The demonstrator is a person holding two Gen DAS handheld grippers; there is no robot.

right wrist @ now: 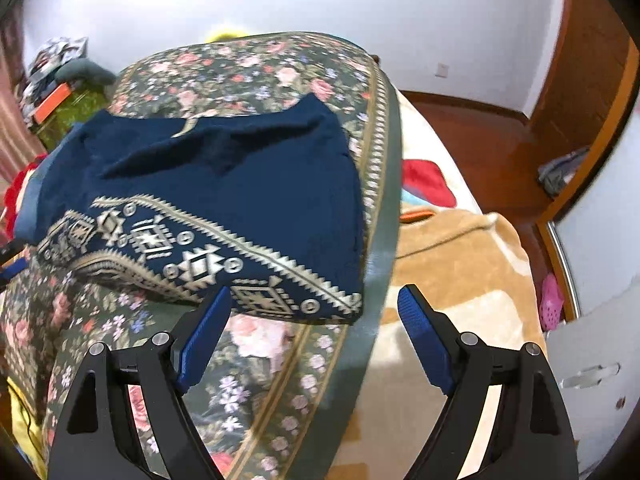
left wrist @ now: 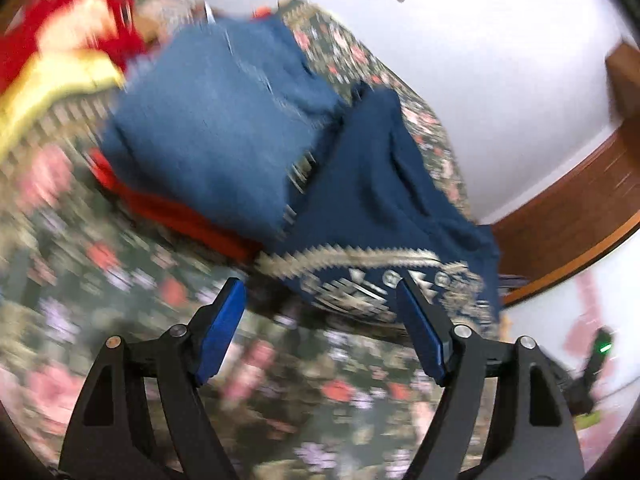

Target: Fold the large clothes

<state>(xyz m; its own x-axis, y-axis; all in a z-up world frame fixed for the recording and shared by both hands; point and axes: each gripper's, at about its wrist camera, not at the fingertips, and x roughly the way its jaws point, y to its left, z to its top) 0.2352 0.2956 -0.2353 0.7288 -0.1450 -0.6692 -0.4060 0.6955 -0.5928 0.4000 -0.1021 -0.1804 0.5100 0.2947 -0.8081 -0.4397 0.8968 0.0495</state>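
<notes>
— So, where does your navy garment (right wrist: 224, 184) sit right now?

— It lies on the floral bedspread (right wrist: 248, 68), close to the bed's edge, patterned hem nearest you and already doubled over into a rough rectangle. Beside it, in the left wrist view, a folded lighter blue garment (left wrist: 208, 128) rests on a red one (left wrist: 180, 212).

— And your two tools?

— Your left gripper (left wrist: 320, 300) has its fingers (left wrist: 224, 324) spread wide with nothing between them, hovering just short of the hem. Your right gripper (right wrist: 316, 308) is equally wide and empty, one finger in front of the hem's corner, the other out over the beige blanket (right wrist: 452, 240) past the bedspread's border.

— Which step are you in?

— Judging by the pose, you are between folds: the piece is partly folded and both tools are lined up on the near hem for a fresh grasp. The left view is smeared by motion, so I may be misreading how close that side is.

— What does the next move ask of you?

— Bring each pair of fingers down over a hem corner, pinch all the layers together, and lift evenly so the fold carries away from you without skewing.
</notes>
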